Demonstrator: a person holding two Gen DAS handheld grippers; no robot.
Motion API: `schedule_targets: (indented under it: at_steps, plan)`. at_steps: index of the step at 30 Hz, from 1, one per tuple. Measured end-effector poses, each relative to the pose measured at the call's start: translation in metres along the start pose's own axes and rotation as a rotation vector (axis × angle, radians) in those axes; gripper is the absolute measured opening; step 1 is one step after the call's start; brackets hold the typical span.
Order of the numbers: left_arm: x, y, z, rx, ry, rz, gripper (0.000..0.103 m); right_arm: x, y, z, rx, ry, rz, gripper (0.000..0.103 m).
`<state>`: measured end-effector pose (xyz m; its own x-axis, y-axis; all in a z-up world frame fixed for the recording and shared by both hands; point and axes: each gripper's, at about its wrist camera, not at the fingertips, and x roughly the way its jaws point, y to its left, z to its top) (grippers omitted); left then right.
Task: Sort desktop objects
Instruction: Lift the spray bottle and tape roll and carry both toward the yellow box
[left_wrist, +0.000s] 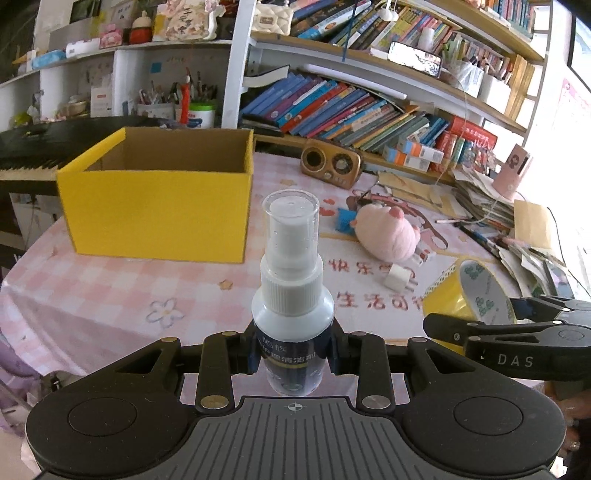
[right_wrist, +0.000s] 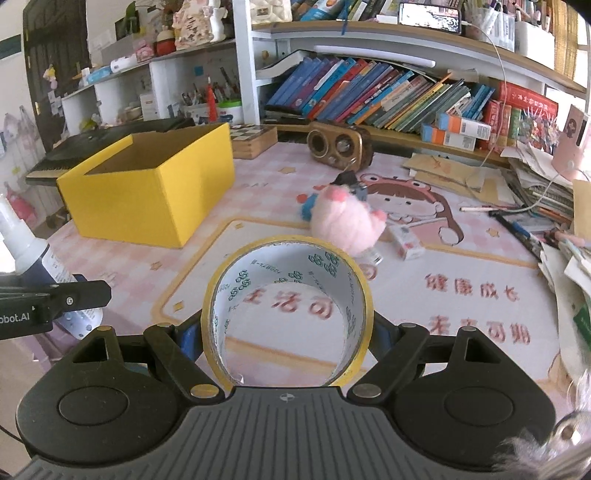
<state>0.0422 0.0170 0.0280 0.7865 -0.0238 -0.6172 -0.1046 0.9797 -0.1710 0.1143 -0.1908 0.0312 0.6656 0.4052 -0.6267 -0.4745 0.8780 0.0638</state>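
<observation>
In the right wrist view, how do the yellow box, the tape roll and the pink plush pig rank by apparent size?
1. yellow box
2. tape roll, though nearness to the camera enlarges it
3. pink plush pig

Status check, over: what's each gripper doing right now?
Left gripper shut on spray bottle. Right gripper shut on tape roll. Yellow box ahead, open, path unobstructed.

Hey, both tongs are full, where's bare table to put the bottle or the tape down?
Bare cloth lies in front of the yellow box, at the table's near left, and between the box and the pink plush pig. The right edge is crowded with stacked papers and pens; a white plug lies near the pig.
</observation>
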Motion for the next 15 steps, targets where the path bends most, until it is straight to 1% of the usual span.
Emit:
schedule_targets:
  at_steps: [9,15]
  plan:
    - [-0.024,0.036,-0.021,-0.016,0.016,-0.013,0.032,-0.012,0.047,-0.025,0.004,0.028,-0.003,0.082]
    - [-0.038,0.056,-0.029,-0.049,0.002,0.0,0.032,-0.014,0.073,-0.027,-0.023,0.041,0.022,0.082]
